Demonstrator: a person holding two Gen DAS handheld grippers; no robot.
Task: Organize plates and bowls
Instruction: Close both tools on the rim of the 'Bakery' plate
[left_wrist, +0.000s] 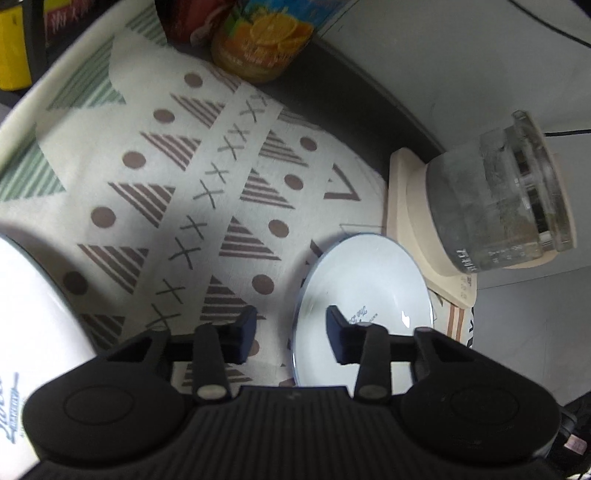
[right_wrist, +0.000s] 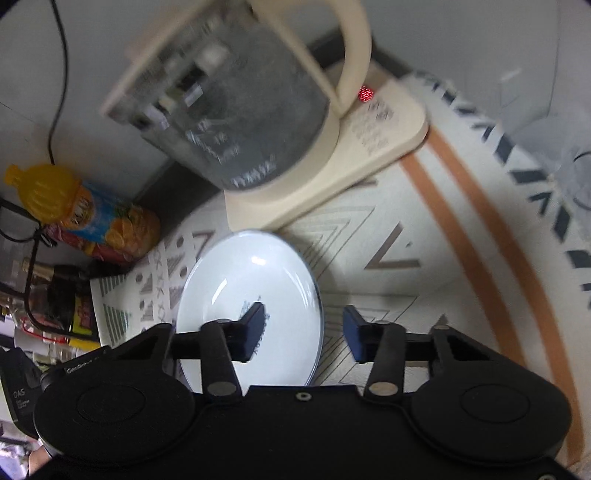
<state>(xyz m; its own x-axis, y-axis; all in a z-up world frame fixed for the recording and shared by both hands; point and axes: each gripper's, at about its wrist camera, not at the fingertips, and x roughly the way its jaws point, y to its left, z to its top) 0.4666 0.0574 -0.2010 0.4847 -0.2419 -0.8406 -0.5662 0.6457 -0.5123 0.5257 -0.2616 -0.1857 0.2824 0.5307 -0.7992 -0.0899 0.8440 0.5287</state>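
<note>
- Two grippers are converging on one small white plate (left_wrist: 364, 291), each straddling a different side of its rim.
- The left gripper (left_wrist: 291, 334) is holding its fingers narrowly apart, gripping nothing; its right-hand finger (left_wrist: 338, 338) is hanging over the plate's inner face while the other one is standing over the patterned tablecloth (left_wrist: 159, 177), so the rim is passing between them.
- The right gripper (right_wrist: 303, 332) is mirroring this, fingers narrowly apart and empty, with its left-hand finger (right_wrist: 255, 330) lying over the plate (right_wrist: 251, 295) and the other one over cloth.
- Whether any pad is touching the rim yet, I cannot tell.
- The plate is lying flat, just beside the cream base of the glass kettle (left_wrist: 517, 192).
- Neither hand is looking clearly nearer.
- A larger white dish (left_wrist: 33, 325) is waiting at the left wrist view's left border, well apart.
</note>
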